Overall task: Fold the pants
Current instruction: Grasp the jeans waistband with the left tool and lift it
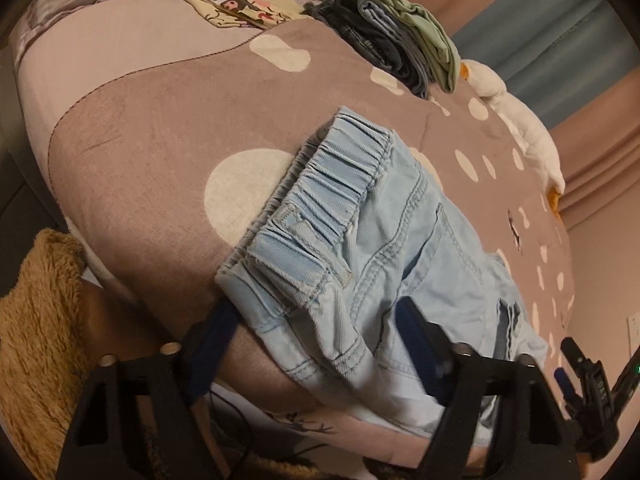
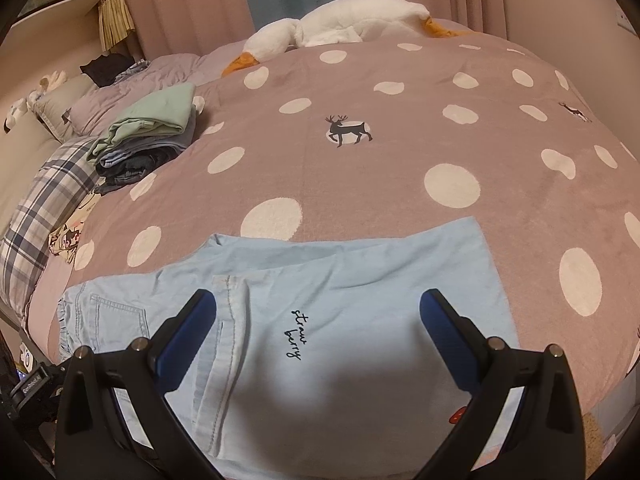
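The light blue denim pants (image 2: 320, 320) lie at the near edge of the pink polka-dot bedspread (image 2: 400, 152). The left gripper (image 1: 316, 320) straddles their elastic waistband, jaws apart. The right gripper (image 2: 318, 312) gapes above the legs. The stack of folded clothes (image 2: 148, 136) sits upper left, leaving the frame's centre open.

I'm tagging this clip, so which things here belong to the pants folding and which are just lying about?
In the job:
light blue pants
left gripper, open
right gripper, open

Lying about:
stack of folded clothes
white goose plush
plaid pillow
cartoon-print cloth
polka-dot bedspread
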A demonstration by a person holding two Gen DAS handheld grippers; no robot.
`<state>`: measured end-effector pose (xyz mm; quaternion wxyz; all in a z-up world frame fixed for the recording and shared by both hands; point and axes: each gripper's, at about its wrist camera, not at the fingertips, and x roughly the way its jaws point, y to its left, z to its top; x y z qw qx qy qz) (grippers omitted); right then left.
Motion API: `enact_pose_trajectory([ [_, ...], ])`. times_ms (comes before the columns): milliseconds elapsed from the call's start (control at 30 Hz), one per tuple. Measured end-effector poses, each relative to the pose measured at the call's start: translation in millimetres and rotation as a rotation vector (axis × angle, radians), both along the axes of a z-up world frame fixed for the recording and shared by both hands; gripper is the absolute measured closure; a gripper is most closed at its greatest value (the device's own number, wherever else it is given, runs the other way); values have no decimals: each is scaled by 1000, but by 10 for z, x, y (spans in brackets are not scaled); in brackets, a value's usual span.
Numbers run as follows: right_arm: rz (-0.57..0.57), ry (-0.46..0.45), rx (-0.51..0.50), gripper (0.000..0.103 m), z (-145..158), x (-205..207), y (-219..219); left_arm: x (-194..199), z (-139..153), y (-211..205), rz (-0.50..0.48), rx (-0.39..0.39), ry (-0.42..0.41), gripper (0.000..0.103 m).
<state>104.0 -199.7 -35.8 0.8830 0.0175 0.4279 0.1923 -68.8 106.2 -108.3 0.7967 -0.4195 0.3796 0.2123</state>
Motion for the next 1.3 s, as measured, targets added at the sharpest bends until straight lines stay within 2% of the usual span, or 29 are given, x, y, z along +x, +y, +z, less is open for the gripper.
enact_pose_trajectory([
  [100, 1, 8, 8, 1, -26, 8, 6, 5, -3, 3, 15, 15, -7, 46],
  [167, 2, 15, 9, 1, -43, 10, 19, -3, 13, -11, 12, 6, -34, 66],
  [233, 4, 16, 9, 1, -48, 8, 28, -7, 59, -11, 16, -28, -78, 71],
  [400, -6, 6, 14, 1, -15, -14, -1, 22, 453, -162, -27, 51, -168, 73],
  [567, -28, -2, 25, 1, 22, -11, -78, 170, 918, -438, -132, 166, -261, 74],
  [833, -73, -20, 58, 1, 104, -14, -290, 592, 1257, -1018, -340, 252, -334, 74],
  [933, -99, -32, 73, 1, 149, -17, -403, 809, 1244, -1276, -426, 251, -332, 74],
  [1100, -152, -44, 109, 1, 197, -13, -640, 1118, 1055, -1683, -559, 225, -287, 74],
  [1300, -200, -28, 141, 1, 166, 28, -853, 1469, 599, -2134, -698, 177, -180, 74],
])
